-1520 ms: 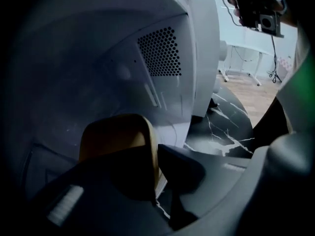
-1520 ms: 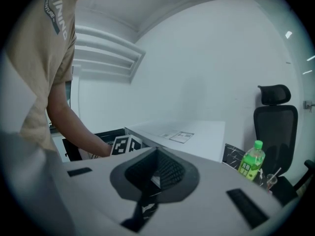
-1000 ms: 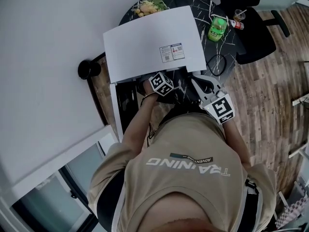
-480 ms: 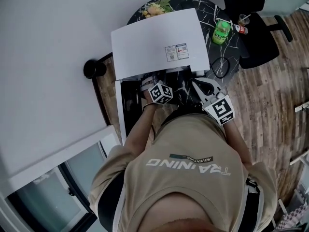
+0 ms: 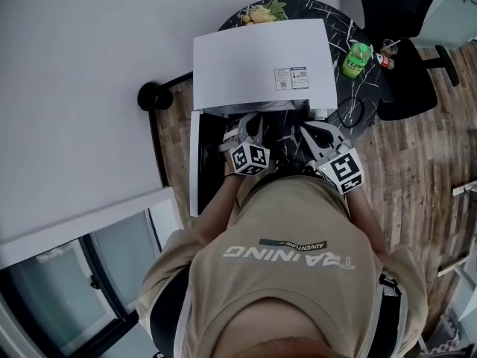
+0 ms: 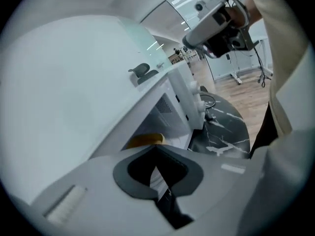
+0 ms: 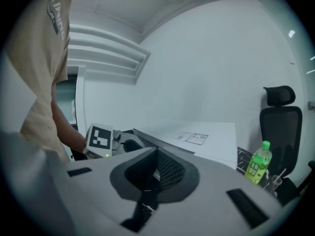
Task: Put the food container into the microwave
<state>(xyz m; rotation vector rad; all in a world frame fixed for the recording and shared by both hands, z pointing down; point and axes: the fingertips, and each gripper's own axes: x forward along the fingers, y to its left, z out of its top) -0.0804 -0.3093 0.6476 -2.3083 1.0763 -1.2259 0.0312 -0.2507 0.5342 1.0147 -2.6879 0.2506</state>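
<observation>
Head view: high above the person, looked steeply down on the microwave (image 5: 261, 66) top.
Left gripper view: looked along its jaws, close to the microwave front.
Right gripper view: shared that top, ahead of its jaws; left gripper (image 7: 125, 142) to its left.

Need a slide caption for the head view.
Person holds left gripper and right gripper before the open white microwave on a black marble table; green bottle alongside.

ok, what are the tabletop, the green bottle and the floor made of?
Tabletop: dark stone or marble-look laminate, glossy, white veins.
Green bottle: likely plastic, translucent, printed label.
Floor: wood or wood-look planks, visible grain and seams.
</observation>
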